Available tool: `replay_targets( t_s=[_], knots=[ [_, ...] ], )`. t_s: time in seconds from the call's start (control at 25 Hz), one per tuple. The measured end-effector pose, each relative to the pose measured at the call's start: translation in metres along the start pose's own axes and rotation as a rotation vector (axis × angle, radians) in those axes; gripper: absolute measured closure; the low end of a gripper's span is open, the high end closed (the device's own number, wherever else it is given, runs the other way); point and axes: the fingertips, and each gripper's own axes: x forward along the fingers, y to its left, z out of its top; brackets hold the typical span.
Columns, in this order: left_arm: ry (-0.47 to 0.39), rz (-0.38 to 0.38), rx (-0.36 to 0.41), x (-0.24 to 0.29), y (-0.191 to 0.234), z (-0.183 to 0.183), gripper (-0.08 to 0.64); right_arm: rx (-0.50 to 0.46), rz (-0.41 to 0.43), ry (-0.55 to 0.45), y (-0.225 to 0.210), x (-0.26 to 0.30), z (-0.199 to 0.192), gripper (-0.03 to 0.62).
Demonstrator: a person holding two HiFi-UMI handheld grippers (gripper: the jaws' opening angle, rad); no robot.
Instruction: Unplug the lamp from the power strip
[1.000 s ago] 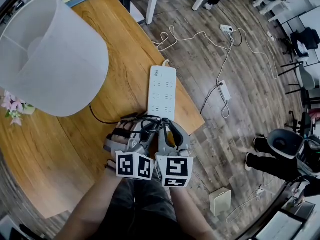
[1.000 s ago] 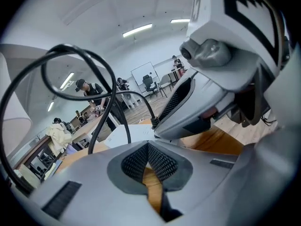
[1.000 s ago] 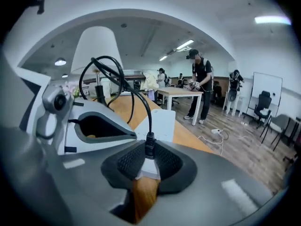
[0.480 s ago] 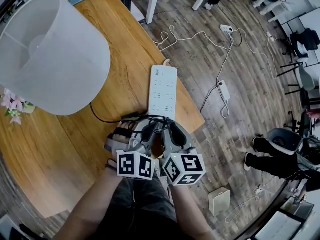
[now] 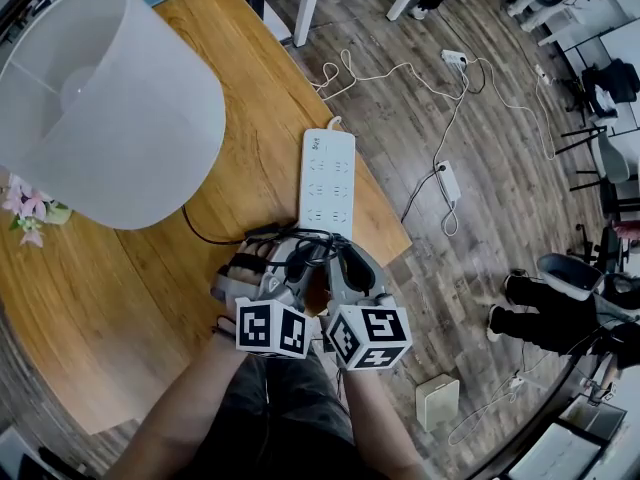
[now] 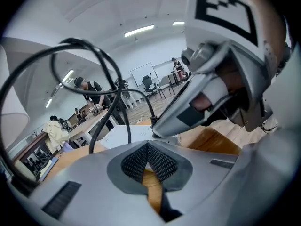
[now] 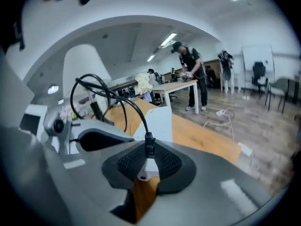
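While my right gripper (image 7: 146,160) pinches the lamp plug (image 7: 143,171), my left gripper (image 6: 148,157) is closed, empty. The power strip (image 5: 327,183) lies near

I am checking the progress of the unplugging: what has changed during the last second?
The right tongs rolled, so their marker cube turned and shifted slightly to the right; they stay shut on the white plug. The left tongs, the power strip and the lamp stayed where they were.
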Motion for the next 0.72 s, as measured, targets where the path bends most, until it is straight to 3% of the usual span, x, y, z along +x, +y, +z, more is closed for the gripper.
replay_targets(
  t_s=[0.08,0.16,0.36,0.56,0.64,0.72],
  knots=[
    [0.0,0.0,-0.005,0.0,0.0,0.0,0.574,0.139,0.032,-0.012,-0.004,-0.001,0.0,0.525],
    [0.002,-0.002,-0.006,0.0,0.0,0.0,0.574,0.135,0.029,-0.012,-0.005,-0.002,0.001,0.523],
    [0.003,-0.004,-0.012,0.0,0.001,0.0,0.574,-0.219,-0.052,0.037,0.007,0.001,0.005,0.526],
    [0.0,-0.006,-0.018,-0.001,0.001,-0.001,0.574,-0.368,-0.065,0.044,0.015,0.001,0.007,0.525],
    [-0.003,-0.005,-0.02,-0.001,0.001,-0.001,0.574,-0.344,-0.059,0.037,0.014,0.001,0.007,0.525],
    [-0.002,-0.007,-0.021,0.0,0.0,0.0,0.574,-0.18,-0.036,0.03,0.006,0.0,0.002,0.525]
  ],
)
